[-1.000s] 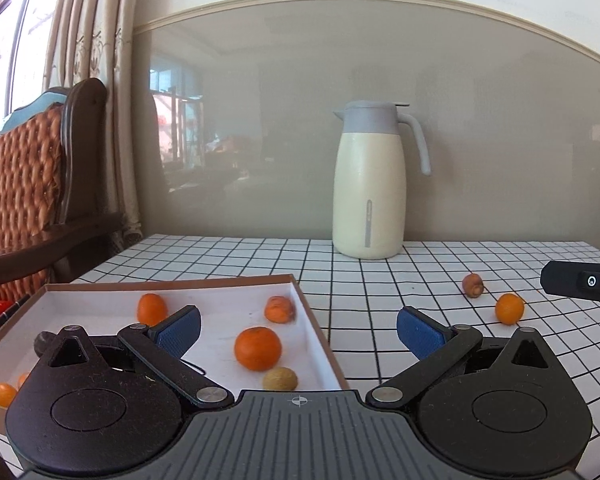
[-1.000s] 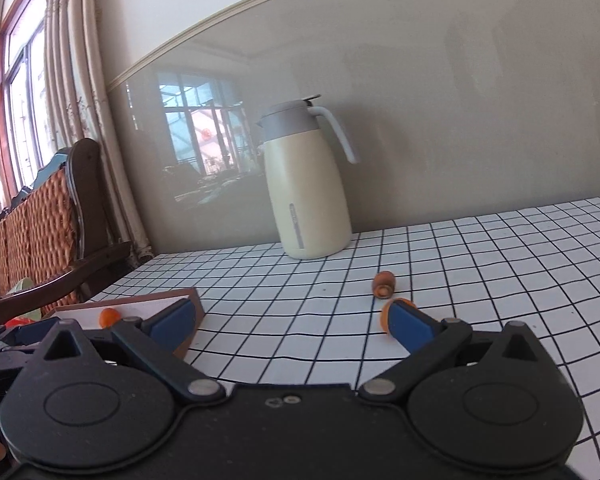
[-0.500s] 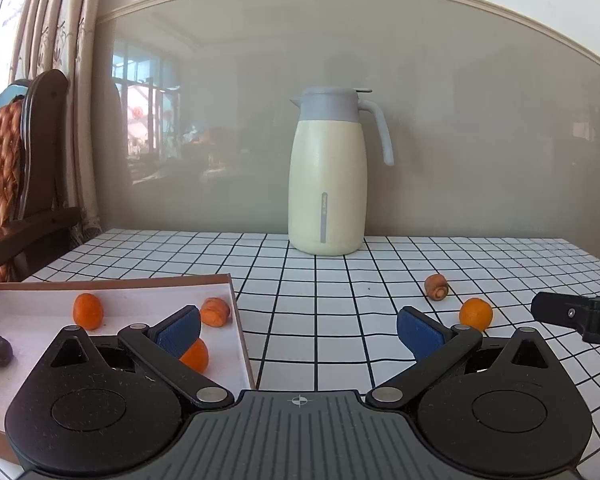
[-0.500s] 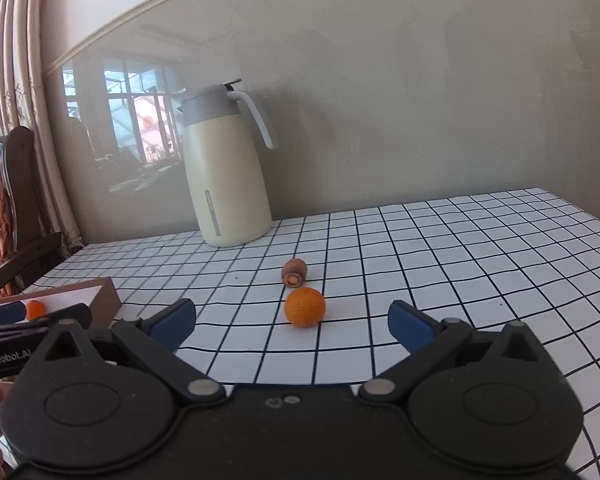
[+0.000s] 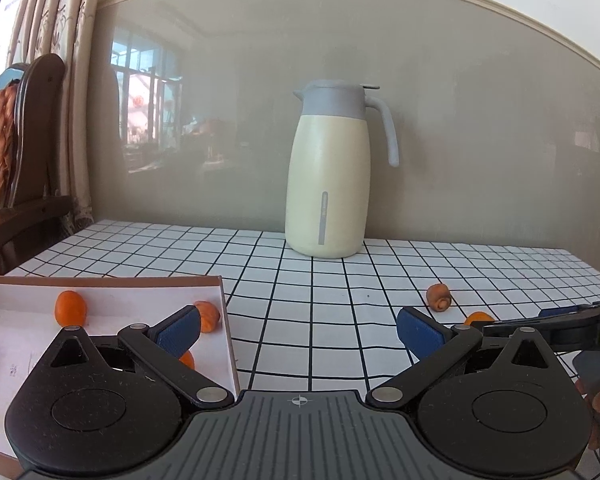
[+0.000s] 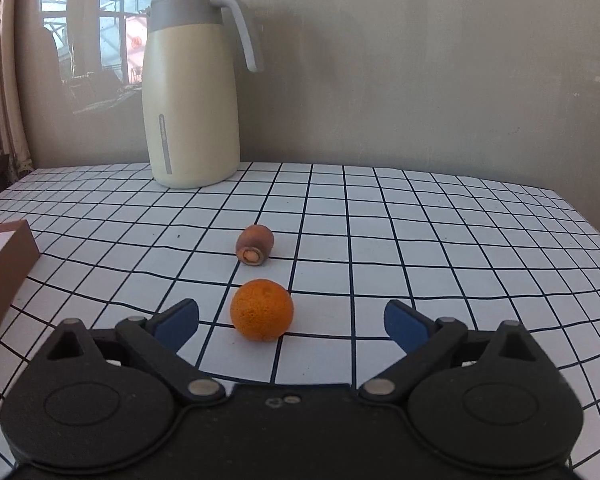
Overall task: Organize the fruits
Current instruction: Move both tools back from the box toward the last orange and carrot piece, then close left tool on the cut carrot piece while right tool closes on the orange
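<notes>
The orange (image 6: 261, 309) on the bench (image 6: 420, 240) is framed by the right gripper (image 6: 291, 322), jaws just narrowed yet released, pads untouching; further advance and clenching are judged needed before boxing.

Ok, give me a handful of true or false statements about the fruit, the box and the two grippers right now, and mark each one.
1. The right gripper is shut on the orange. False: its jaws stand wide, having just closed a little, with the orange between them but untouched.
2. The brown fruit lies on the tablecloth, farther from the right gripper than the orange. True.
3. The jug lies on its side. False: it stands upright near the wall.
4. Some fruit already sits in the box. True.
5. The left gripper holds a fruit. False: it is open and empty.
</notes>
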Demonstrator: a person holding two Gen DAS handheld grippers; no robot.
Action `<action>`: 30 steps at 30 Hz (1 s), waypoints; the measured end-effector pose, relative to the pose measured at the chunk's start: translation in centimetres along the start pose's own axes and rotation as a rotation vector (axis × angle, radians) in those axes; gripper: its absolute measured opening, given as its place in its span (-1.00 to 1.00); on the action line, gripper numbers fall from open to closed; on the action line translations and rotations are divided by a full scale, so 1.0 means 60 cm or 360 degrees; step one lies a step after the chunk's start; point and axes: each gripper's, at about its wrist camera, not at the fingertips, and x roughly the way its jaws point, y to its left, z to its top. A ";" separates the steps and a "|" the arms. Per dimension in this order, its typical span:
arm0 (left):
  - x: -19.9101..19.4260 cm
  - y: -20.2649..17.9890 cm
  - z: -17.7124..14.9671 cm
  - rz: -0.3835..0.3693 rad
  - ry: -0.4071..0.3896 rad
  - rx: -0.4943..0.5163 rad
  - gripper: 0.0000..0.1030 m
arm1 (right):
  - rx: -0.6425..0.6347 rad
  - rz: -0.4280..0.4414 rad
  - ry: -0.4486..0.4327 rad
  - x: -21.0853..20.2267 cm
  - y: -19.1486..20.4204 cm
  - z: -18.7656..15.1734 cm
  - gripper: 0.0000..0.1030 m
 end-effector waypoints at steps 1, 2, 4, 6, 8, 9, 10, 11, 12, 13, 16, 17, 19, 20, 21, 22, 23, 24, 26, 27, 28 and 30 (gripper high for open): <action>0.004 -0.001 0.000 -0.0003 0.0005 -0.0008 1.00 | 0.0000 -0.0008 0.0011 0.006 -0.001 0.000 0.74; 0.007 -0.002 0.000 -0.0006 0.0011 -0.0012 1.00 | 0.0002 -0.0021 0.0018 0.010 -0.002 0.000 0.73; 0.015 -0.008 -0.001 -0.0013 0.0030 -0.0016 1.00 | 0.0012 -0.0040 0.0016 0.016 -0.006 0.001 0.72; 0.023 -0.013 -0.001 -0.0028 0.0045 -0.0026 1.00 | 0.0009 -0.0069 0.0009 0.019 -0.011 0.002 0.72; 0.031 -0.021 -0.001 -0.0045 0.0063 -0.0025 1.00 | 0.0032 -0.0065 -0.0002 0.020 -0.019 0.006 0.73; 0.036 -0.027 -0.001 -0.0057 0.0072 -0.0012 1.00 | 0.0040 -0.0069 -0.0010 0.020 -0.022 0.008 0.74; 0.041 -0.034 0.001 -0.0065 0.0078 0.0005 1.00 | 0.0041 -0.0078 -0.0019 0.020 -0.025 0.010 0.75; 0.047 -0.040 0.002 -0.0071 0.0088 0.0018 1.00 | 0.0042 -0.0091 -0.0034 0.019 -0.030 0.012 0.75; 0.054 -0.047 0.004 -0.0083 0.0100 0.0031 1.00 | 0.0048 -0.0110 -0.0048 0.018 -0.035 0.014 0.75; 0.060 -0.053 0.005 -0.0093 0.0105 0.0042 1.00 | 0.0064 -0.0143 -0.0066 0.015 -0.042 0.015 0.75; 0.075 -0.068 0.008 -0.0096 0.0109 0.0067 1.00 | 0.0149 -0.0245 -0.0095 0.010 -0.073 0.014 0.75; 0.080 -0.073 0.008 -0.0104 0.0116 0.0068 1.00 | 0.0185 -0.0255 -0.0096 0.010 -0.086 0.013 0.75; 0.090 -0.083 0.008 -0.0120 0.0133 0.0074 1.00 | 0.0245 -0.0244 -0.0091 0.009 -0.106 0.010 0.75; 0.095 -0.090 0.009 -0.0131 0.0142 0.0084 1.00 | 0.0265 -0.0233 -0.0088 0.009 -0.113 0.009 0.75; 0.100 -0.098 0.010 -0.0145 0.0146 0.0099 1.00 | 0.0285 -0.0219 -0.0092 0.009 -0.118 0.007 0.75; 0.104 -0.104 0.012 -0.0156 0.0145 0.0114 1.00 | 0.0295 -0.0210 -0.0100 0.007 -0.121 0.007 0.75; 0.109 -0.112 0.013 -0.0160 0.0146 0.0137 1.00 | 0.0293 -0.0219 -0.0104 0.005 -0.122 0.006 0.75; 0.115 -0.120 0.015 -0.0158 0.0149 0.0164 1.00 | 0.0287 -0.0236 -0.0106 0.005 -0.122 0.006 0.74; 0.129 -0.133 0.020 -0.0171 0.0159 0.0202 1.00 | 0.0316 -0.0262 -0.0114 0.008 -0.129 0.008 0.73; 0.136 -0.139 0.023 -0.0183 0.0170 0.0212 1.00 | 0.0341 -0.0251 -0.0123 0.005 -0.134 0.008 0.73; 0.143 -0.144 0.025 -0.0193 0.0181 0.0212 1.00 | 0.0361 -0.0224 -0.0126 0.004 -0.137 0.009 0.71; 0.162 -0.154 0.029 -0.0218 0.0214 0.0207 0.99 | 0.0381 -0.0150 -0.0134 0.007 -0.140 0.013 0.61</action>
